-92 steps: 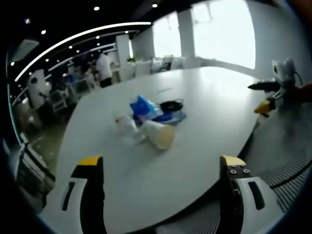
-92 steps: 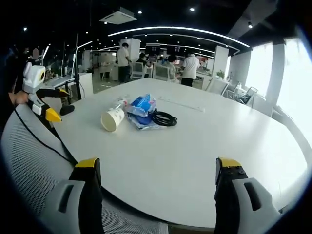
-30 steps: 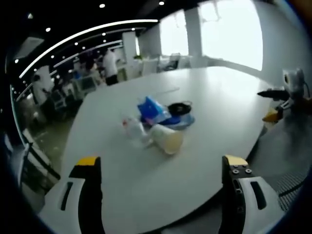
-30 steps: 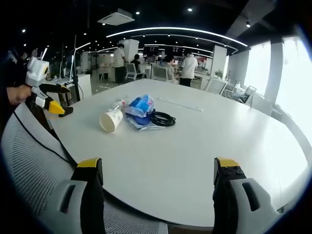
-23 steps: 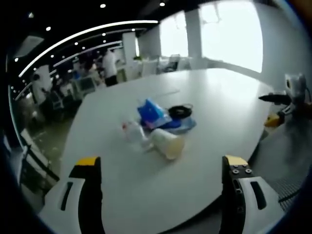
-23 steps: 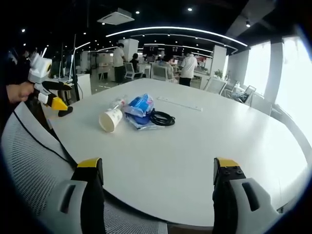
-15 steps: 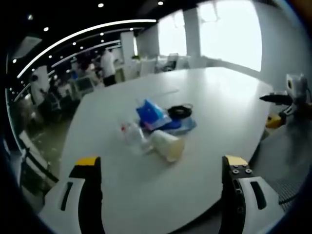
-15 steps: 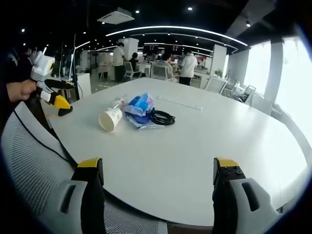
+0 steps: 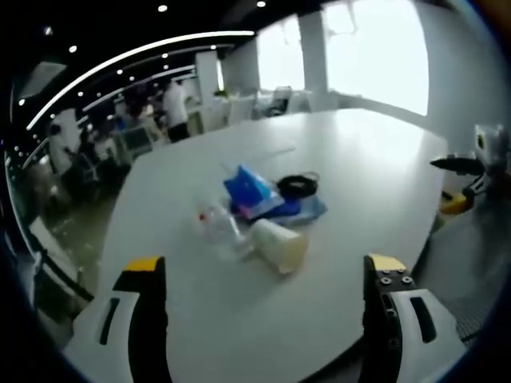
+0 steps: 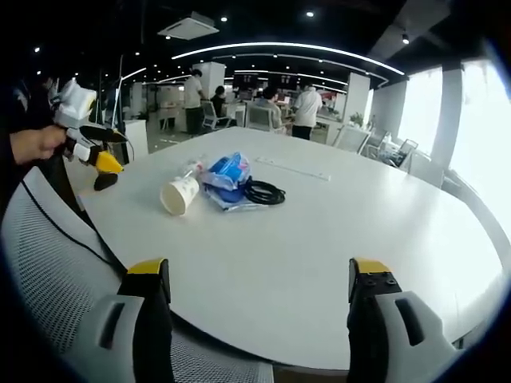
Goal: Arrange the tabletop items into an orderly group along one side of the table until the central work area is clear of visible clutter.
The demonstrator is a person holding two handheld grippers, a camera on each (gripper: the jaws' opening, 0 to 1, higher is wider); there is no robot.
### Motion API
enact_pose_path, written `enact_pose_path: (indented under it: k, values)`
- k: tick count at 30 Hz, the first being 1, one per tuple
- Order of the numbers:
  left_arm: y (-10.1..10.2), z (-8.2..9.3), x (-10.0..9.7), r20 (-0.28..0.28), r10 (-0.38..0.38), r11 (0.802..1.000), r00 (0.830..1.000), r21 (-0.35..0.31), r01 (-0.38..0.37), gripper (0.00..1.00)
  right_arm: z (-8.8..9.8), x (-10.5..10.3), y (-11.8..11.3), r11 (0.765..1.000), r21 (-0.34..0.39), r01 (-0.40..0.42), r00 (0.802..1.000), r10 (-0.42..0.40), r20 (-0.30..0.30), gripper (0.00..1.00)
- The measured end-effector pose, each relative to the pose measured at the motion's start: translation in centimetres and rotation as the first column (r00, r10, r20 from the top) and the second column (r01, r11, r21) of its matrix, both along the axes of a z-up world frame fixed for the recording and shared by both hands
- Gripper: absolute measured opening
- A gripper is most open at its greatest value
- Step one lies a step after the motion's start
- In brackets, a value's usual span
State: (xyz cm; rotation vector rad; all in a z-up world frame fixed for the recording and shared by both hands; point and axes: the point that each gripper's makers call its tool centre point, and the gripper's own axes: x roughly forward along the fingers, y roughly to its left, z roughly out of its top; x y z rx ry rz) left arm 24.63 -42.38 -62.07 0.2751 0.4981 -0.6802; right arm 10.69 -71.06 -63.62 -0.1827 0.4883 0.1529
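Fingers spread and empty on both grippers, so I take the tipped white paper cup [image 9: 279,244] first, left gripper [image 9: 263,287] squeezing its wall lightly.

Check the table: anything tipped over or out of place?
Yes. The cream paper cup lies on its side on the white round table, beside a clear plastic bottle that is also lying down. Both sit in a loose pile with the blue packet and coiled black cable.

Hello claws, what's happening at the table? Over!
Both claws open, holding nothing, short of the pile. Paper cup on its side, plastic bottle, blue packet, black cable clustered mid-table. Nothing blocking.
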Motion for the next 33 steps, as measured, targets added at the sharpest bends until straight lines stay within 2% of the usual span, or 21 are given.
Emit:
enact_pose_path:
  k: [16, 33]
  values:
    - [-0.4, 0.1, 2.9, 0.004, 0.04, 0.999, 0.999, -0.003, -0.04, 0.99, 0.1, 0.0, -0.1, 1.0, 0.006, 0.008, 1.0, -0.008, 0.008, 0.92]
    - [-1.4, -0.7, 5.1, -0.014, 0.035, 0.999, 0.999, 0.007, -0.035, 0.99, 0.1, 0.0, -0.2, 1.0, 0.008, 0.013, 1.0, -0.013, 0.006, 0.9]
